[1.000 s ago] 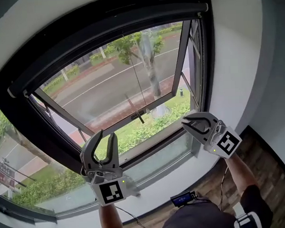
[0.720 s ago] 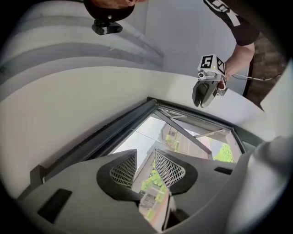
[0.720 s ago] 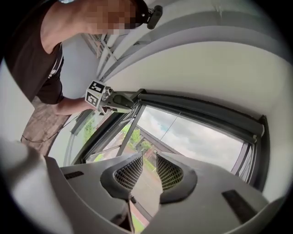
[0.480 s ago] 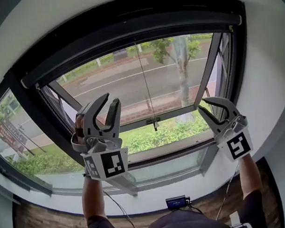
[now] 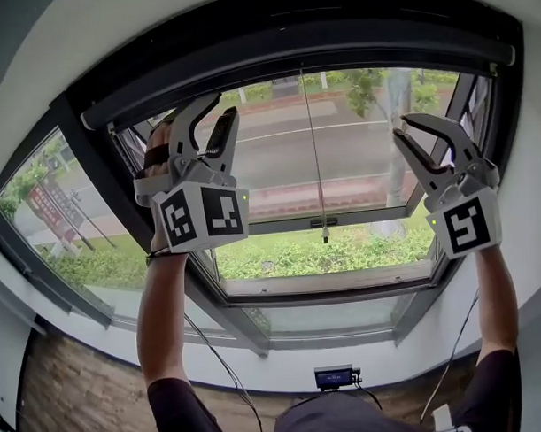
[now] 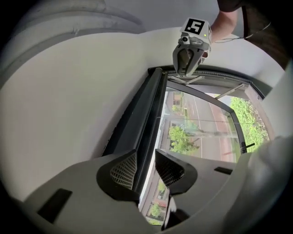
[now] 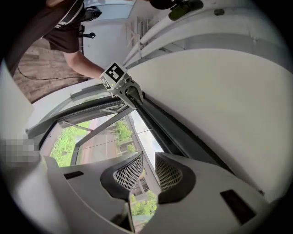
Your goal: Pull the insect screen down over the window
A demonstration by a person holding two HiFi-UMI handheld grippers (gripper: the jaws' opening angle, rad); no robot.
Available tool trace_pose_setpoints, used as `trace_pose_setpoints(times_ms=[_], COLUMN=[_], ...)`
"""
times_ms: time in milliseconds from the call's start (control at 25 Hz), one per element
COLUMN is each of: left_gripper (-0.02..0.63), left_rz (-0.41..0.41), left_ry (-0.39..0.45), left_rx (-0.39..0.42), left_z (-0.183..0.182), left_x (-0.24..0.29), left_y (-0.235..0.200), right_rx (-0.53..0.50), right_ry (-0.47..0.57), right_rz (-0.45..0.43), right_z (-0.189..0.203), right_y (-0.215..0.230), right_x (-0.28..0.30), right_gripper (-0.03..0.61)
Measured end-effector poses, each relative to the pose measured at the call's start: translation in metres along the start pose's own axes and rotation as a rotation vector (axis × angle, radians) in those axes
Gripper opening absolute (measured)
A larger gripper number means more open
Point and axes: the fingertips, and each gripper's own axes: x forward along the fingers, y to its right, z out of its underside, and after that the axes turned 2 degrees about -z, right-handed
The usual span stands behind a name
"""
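**A:** How do my fingers stand?

**B:** Your left gripper has its mesh pads apart, with nothing between them. Beyond the gap you see the dark roller housing running away from you. Your right gripper is parted too, by a narrower gap, and its pads touch nothing.

**A:** And the insect screen?

**B:** It is not yet pulled down. Its housing lies along the top of the window frame, and a thin cord hangs from its middle. You hold both grippers raised. The left one's tips are just under the housing's left part and the right one's are near its right end. The cord hangs between them, well apart from both.
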Motion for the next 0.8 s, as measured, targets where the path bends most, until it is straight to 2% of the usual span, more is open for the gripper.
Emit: trace_pose_setpoints(times_ms=[120,280,480,640,800], left_gripper=[0.117,0.117,0.059,0.054,0.04], left_rz=[0.025,0.011,0.08,0.104,0.122], left_ry=[-0.026,-0.049,-0.05,-0.05,-0.091], left_rx=[0.031,0.092,0.104,0.139,0.177], left_z=[0.014,0.026,0.037,0.034,0.038], left_x=[0.013,0.03,0.04,0.045,0.047], left_y=[0.0,-0.01,-0.009,-0.003,-0.001], right_rx=[-0.061,-0.158,-0.204,-0.213,-0.281], right_ry=[-0.029,-0.106,-0.178,-0.219,-0.232], right_rz=[-0.011,-0.014,-0.023,-0.034,-0.054], right_z=[-0.005,-0.009,-0.007,-0.001,-0.009], right_y=[0.007,0.023,0.042,0.049,0.05], right_x=[0.018,0.034,0.047,0.051,0.065], right_gripper=[0.075,0.075,0.075,0.075,0.075])
